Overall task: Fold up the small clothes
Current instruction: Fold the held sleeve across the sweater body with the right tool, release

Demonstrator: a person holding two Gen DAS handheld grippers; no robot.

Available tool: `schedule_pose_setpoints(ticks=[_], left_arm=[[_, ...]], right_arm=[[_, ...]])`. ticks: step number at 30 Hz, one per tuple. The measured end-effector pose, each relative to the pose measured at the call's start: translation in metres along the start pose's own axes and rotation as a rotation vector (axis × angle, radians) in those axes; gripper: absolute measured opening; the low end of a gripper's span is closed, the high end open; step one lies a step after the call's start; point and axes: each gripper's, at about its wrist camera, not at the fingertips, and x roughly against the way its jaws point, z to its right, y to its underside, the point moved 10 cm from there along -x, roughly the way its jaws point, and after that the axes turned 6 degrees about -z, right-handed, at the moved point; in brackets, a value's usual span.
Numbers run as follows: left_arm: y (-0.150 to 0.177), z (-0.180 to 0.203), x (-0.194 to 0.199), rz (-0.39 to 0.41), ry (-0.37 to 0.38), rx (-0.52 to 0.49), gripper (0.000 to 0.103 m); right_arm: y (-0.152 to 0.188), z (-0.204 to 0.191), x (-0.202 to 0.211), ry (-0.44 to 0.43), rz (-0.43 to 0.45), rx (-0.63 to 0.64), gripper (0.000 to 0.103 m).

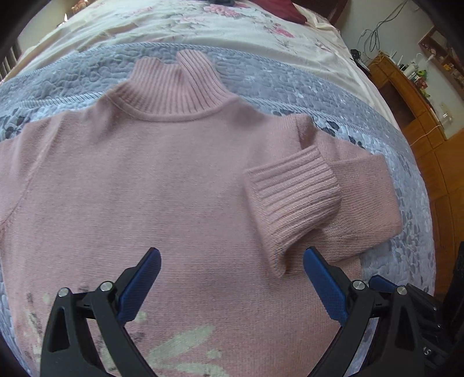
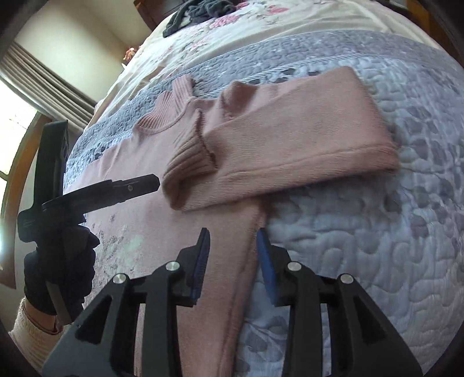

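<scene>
one pink sweater (image 1: pixel 145 188), two grippers, one bed.

a single pink knit sweater with one ribbed collar (image 1: pixel 171 87) and one sleeve (image 2: pixel 290 139) folded across its front; one ribbed cuff (image 1: pixel 293 200) shows. two handheld grippers, the left gripper (image 1: pixel 232 261) and the right gripper (image 2: pixel 233 240), each with two blue-padded fingers (image 1: pixel 139 287). one gloved hand (image 2: pixel 63 275) grips the left tool. one grey quilted bedspread (image 2: pixel 362 232), one floral sheet (image 1: pixel 174 23), one dark garment pile (image 2: pixel 200 8), one wooden cabinet (image 1: pixel 406 95), one curtain (image 2: pixel 43 78).

Only legible mark: "15" in white on black hand-held gripper body (image 1: pixel 426 351), lower right, left-wrist view.
</scene>
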Motion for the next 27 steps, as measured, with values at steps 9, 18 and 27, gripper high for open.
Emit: schedule_pose_setpoints(ticks=[9,18,27], left_arm=[[-0.011,0.010,-0.026,-0.032,0.006,0.042,0.024],[-0.028,-0.037,0.034,0.115,0.061,0.061,0.013],[-0.044,-0.119,0.065,0.172,-0.003,0.130,0.013]], right_arm=[[0.004,0.035,0.016,0.026,0.029,-0.058,0.034],[-0.009,0.038,0.028,0.024,0.062,-0.094,0.040],[-0.044,0.041,0.005,-0.070,0.019,-0.232,0.056]])
